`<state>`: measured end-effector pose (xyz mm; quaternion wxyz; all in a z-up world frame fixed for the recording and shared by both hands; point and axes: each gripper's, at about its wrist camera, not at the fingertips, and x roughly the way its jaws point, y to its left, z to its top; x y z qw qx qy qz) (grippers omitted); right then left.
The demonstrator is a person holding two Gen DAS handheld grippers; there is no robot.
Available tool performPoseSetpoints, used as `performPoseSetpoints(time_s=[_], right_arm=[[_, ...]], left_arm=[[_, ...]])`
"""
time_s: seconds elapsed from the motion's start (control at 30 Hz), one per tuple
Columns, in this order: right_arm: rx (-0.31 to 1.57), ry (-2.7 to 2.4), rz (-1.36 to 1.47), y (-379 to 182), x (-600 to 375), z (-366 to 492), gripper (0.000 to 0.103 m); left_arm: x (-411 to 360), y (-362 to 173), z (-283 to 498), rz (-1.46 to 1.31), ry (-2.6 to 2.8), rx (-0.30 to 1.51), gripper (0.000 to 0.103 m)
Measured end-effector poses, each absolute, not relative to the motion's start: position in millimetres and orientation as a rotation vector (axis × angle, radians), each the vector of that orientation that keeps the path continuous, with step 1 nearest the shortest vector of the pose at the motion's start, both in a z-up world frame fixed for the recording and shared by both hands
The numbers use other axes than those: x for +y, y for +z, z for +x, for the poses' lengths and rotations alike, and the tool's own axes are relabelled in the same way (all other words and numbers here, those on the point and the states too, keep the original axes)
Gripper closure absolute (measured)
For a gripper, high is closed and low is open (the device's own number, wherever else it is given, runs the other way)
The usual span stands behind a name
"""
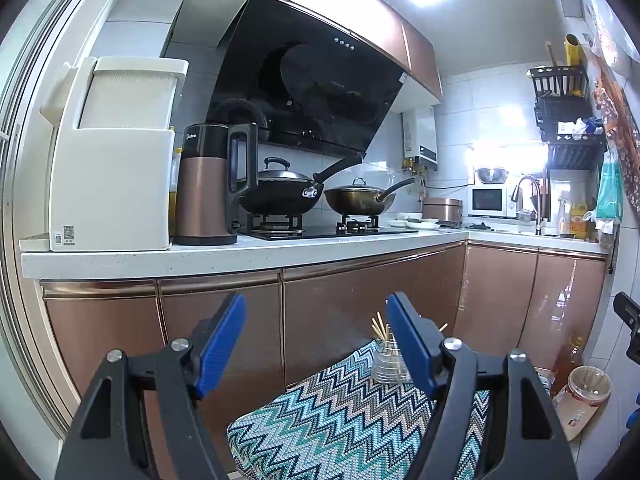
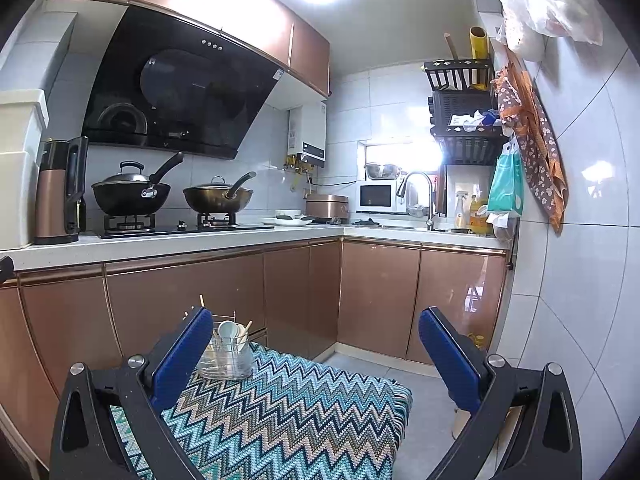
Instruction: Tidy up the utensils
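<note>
A clear utensil holder (image 2: 226, 360) stands at the far end of a zigzag-patterned cloth surface (image 2: 288, 412). It holds a pale spoon (image 2: 226, 330) and several chopsticks. In the left wrist view the holder (image 1: 389, 364) is partly hidden behind the right finger, with chopstick tips (image 1: 379, 326) showing. My left gripper (image 1: 316, 344) is open and empty, raised above the cloth (image 1: 340, 412). My right gripper (image 2: 316, 352) is open and empty, above the cloth, with the holder just inside its left finger.
A kitchen counter (image 1: 240, 252) runs behind, with a kettle (image 1: 214, 184), two woks on a stove (image 1: 320, 196) and copper cabinets (image 2: 380, 300) below. A bottle and a plastic cup (image 1: 584, 392) stand on the floor at the right. A tiled wall (image 2: 580, 280) is close on the right.
</note>
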<state>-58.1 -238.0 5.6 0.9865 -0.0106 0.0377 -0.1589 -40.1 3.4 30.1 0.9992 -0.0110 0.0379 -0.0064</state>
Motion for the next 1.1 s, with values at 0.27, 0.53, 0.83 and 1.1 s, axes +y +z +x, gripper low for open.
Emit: performPoseSetpoints(time_s=[0.27,0.53,0.83,1.1], right_arm=[[0.083,-0.318,-0.024,5,-236,-60,0.000],[0.095,-0.315,-0.027,4,-238,-62,0.000],[0.100,-0.322,-0.027,1,-242,-62,0.000],[0.114,-0.333,-0.024,-4,-248,-61,0.000]], left_arm=[[3,28,-40,-0.019,-0.011,0.084,0.032],[3,25,-38,-0.013,-0.016,0.094,0.032],[3,22,-36,-0.017,-0.020,0.106,0.032],[-1,19,-33,-0.013,-0.034,0.118,0.032]])
